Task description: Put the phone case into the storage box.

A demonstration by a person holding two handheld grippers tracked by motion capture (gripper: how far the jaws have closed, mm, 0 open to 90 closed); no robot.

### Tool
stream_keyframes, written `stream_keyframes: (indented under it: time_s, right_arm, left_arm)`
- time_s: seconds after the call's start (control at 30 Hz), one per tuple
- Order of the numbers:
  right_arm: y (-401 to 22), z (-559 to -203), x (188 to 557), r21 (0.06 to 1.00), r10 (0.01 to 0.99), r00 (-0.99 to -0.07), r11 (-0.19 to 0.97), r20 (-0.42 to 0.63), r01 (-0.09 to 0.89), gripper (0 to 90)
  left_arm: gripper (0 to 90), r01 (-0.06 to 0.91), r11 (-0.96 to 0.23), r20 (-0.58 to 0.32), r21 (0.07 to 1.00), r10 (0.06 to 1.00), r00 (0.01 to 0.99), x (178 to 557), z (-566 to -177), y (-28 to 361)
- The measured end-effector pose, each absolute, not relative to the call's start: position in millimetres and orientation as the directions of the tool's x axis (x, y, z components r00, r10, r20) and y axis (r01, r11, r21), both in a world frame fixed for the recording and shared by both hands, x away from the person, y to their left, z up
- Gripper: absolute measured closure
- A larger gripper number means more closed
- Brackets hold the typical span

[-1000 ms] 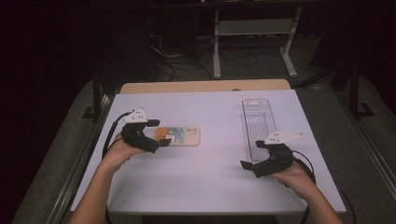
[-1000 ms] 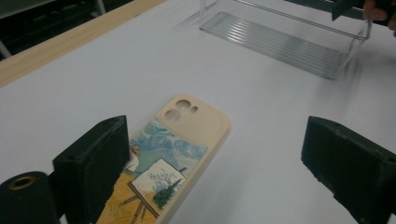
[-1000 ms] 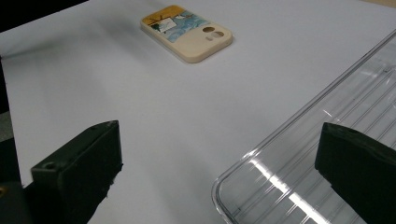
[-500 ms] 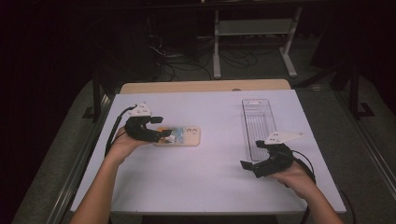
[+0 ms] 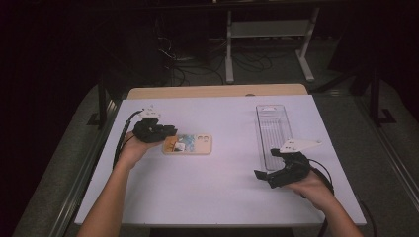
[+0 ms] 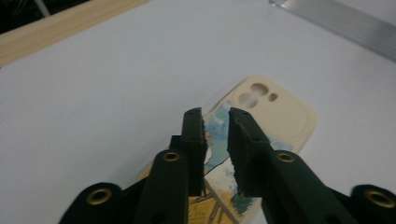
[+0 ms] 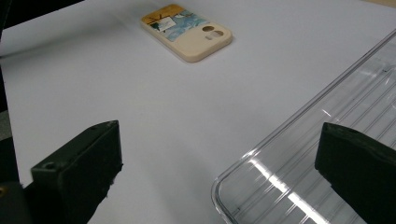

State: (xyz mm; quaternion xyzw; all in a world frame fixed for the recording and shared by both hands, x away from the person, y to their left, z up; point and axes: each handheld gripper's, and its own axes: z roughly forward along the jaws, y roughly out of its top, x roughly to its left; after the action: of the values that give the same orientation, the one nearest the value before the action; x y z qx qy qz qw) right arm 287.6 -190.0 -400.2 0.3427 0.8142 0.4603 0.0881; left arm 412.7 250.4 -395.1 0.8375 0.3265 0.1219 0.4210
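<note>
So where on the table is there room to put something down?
The widest bare patch lies between the phone case and the clear tray. The strip along the table behind them is free too. It is crowded at the left gripper over the case, and at the right gripper by the tray's near end.

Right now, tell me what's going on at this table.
A person works with a claw in each hand. The left claw sits over the picture end of a cream phone case lying flat on the white table; its jaws have just been closing, a narrow gap remaining. The right claw rests open at the near end of a clear tray.
</note>
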Motion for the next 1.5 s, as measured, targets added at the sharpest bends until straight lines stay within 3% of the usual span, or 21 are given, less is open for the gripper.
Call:
stream_keyframes:
  time_s: [0.27, 0.87, 1.5]
  right_arm:
    - [-190.0, -400.1, 287.5, 0.81, 0.639, -0.75, 0.341, 0.173, 0.477, 0.2]
    - [-190.4, -400.4, 287.7, 0.811, 0.637, -0.752, 0.343, 0.171, 0.474, 0.2]
    - [-190.3, -400.4, 287.4, 0.81, 0.638, -0.751, 0.343, 0.17, 0.475, 0.2]
  left_arm:
    - [89.5, 0.463, -0.494, -0.003, 0.736, 0.681, 0.732, 429.6, -408.0, 253.2]
    - [89.8, 0.507, -0.543, 0.068, 0.669, 0.725, 0.686, 455.8, -433.5, 240.5]
    - [89.9, 0.545, -0.545, 0.026, 0.637, 0.722, 0.691, 451.6, -438.2, 246.6]
